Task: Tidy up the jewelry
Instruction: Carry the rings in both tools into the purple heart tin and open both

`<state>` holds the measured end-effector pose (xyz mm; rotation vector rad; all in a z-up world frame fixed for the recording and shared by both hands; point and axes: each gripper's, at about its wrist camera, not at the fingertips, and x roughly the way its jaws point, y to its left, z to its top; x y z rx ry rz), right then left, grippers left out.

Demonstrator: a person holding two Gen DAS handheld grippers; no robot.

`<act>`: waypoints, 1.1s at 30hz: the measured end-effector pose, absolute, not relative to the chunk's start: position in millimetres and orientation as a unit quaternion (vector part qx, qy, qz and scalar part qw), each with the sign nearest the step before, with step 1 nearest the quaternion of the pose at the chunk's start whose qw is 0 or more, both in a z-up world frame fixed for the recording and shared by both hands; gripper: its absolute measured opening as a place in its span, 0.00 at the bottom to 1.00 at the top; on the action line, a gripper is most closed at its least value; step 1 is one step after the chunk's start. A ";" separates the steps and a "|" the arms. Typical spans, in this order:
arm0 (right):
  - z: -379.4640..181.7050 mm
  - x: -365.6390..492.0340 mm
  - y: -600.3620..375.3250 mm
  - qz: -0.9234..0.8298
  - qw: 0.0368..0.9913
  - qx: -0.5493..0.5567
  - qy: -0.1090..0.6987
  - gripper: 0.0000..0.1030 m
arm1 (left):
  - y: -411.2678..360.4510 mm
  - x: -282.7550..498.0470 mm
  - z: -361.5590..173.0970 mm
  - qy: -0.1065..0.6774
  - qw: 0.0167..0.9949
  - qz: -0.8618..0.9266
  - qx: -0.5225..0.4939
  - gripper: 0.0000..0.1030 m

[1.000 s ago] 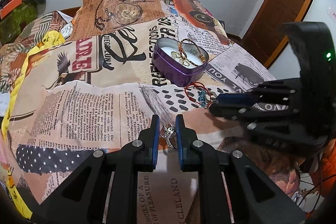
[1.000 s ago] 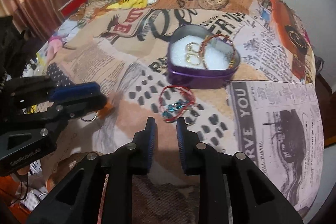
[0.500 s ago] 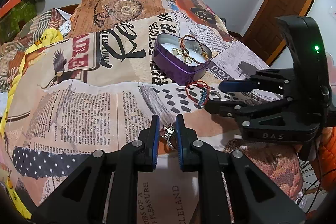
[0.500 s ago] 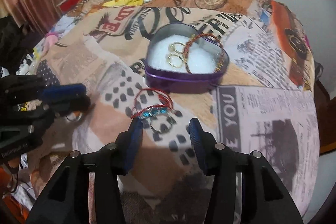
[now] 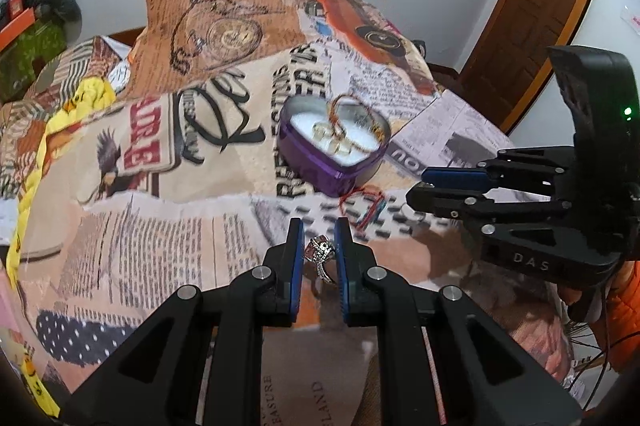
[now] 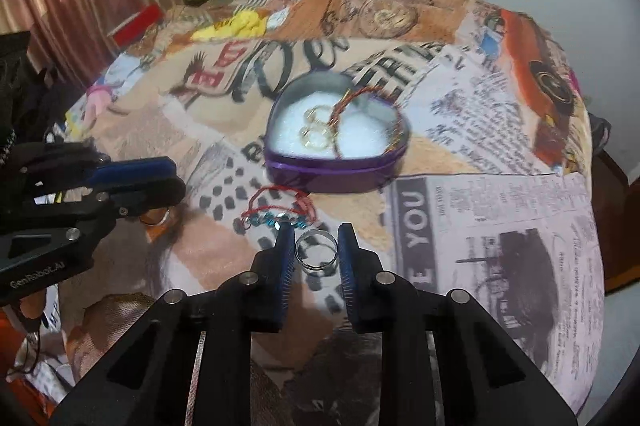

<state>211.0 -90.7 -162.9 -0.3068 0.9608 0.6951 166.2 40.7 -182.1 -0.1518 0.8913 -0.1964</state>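
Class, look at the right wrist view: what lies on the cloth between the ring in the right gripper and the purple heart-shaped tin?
A red cord bracelet with blue beads lies between the plain silver ring in the right gripper and the tin; the right wrist view shows it.

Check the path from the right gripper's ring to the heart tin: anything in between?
Only the red bracelet, flat on the cloth between the right gripper and the tin. The plain ring sits between the jaws, which have just been closing on it. The tin is open.
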 end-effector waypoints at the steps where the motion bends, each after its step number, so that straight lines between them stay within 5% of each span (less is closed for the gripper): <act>1: -158.9 211.2 -91.7 0.324 0.823 -0.139 0.445 0.19 | 38.7 168.5 -178.4 0.426 0.897 -0.096 -0.071 0.13; 14: -116.9 231.9 -95.6 0.317 0.864 -0.079 0.383 0.19 | 29.4 198.8 -149.8 0.389 0.915 -0.099 -0.044 0.13; 33: -148.8 279.0 -85.8 0.325 0.842 -0.049 0.428 0.20 | 26.3 250.0 -174.2 0.405 0.906 -0.112 -0.050 0.13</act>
